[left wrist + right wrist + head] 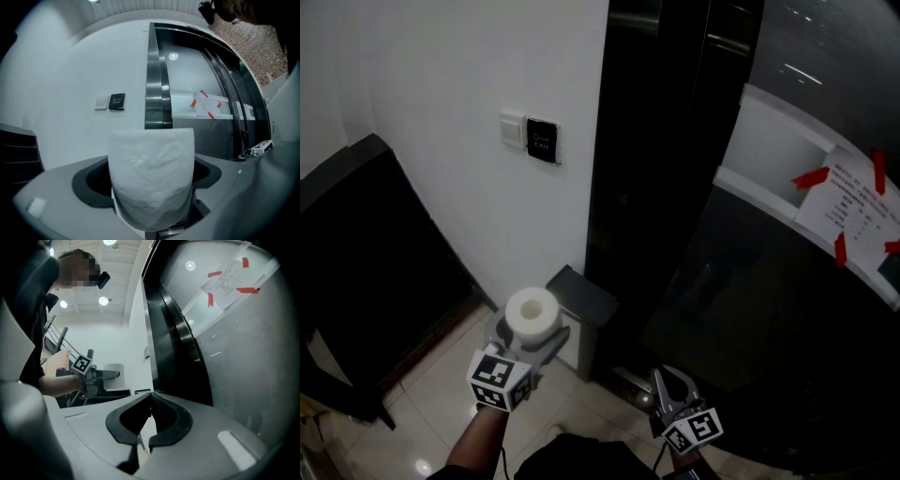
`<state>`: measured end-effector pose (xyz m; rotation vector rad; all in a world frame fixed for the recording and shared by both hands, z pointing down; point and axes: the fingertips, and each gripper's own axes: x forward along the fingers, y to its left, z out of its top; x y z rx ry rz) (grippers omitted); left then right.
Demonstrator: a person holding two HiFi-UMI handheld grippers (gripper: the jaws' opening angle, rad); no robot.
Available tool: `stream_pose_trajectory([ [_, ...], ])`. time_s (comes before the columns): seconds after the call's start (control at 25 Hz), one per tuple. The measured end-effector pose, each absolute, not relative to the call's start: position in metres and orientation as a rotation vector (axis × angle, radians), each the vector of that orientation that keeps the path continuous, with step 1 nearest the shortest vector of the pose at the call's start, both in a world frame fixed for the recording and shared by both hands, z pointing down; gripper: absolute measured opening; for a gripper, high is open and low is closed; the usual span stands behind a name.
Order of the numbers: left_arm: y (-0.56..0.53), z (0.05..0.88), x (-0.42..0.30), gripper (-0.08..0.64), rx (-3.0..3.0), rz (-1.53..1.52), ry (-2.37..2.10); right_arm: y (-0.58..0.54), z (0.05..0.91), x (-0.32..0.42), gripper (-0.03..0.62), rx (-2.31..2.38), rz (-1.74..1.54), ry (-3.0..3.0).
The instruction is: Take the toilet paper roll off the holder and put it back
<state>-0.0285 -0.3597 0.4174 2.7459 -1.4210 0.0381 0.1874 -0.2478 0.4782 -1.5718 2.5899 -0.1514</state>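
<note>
At the far left a dark panel point(366, 262) is seen against the white wall point(441, 75). On the wall a pale switch point(512, 129) and a black plate point(542, 141) are set side by side. Below them the roll point(532, 314) is grasped upright in the left gripper point(530, 337), whose jaws are spread wide and pressed on its sides. It is held clear of the wall, above the tiled floor point(441, 412). Just to its right a grey box point(581, 295) is set against the black column point(666, 169). This may be the holder, though that cannot be made out. The roll is held just beside it, seemingly not touching. Further right the right gripper point(664, 384) is seen low near the column's base, clenched with nothing in it. At the far right a notice point(853, 202) is taped with red strips point(811, 176) to the glass point(750, 309).
</note>
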Motion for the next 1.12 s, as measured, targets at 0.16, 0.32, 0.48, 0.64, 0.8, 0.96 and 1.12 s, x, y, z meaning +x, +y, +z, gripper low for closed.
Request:
stream_pose_trajectory([
  [0.16,-0.338,0.421,-0.046,0.471,2.755,0.013,-1.462,-0.245,0.480,0.178,0.014,-1.539,-0.157,2.616],
  [0.32,-0.321,0.429,-0.061,0.471,2.735,-0.029,-1.475,-0.242,0.481,0.171,0.014,-1.518,-0.165,2.624],
  [0.48,-0.297,0.430,-0.068,0.471,2.734,-0.061,-1.459,-0.239,0.481,0.168,0.014,-1.510,-0.170,2.619],
  [0.64,-0.283,0.431,-0.073,0.471,2.702,-0.081,-1.458,-0.237,0.483,0.169,0.014,-1.511,-0.179,2.619],
  [0.8,-0.284,0.432,-0.076,0.469,2.696,-0.108,-1.464,-0.239,0.483,0.165,0.014,-1.492,-0.180,2.617],
  [0.96,-0.285,0.432,-0.076,0.465,2.738,-0.107,-1.476,-0.242,0.483,0.160,0.014,-1.470,-0.177,2.628],
  [1.12,-0.281,0.437,-0.069,0.462,2.751,-0.099,-1.443,-0.241,0.486,0.158,0.014,-1.471,-0.195,2.634],
])
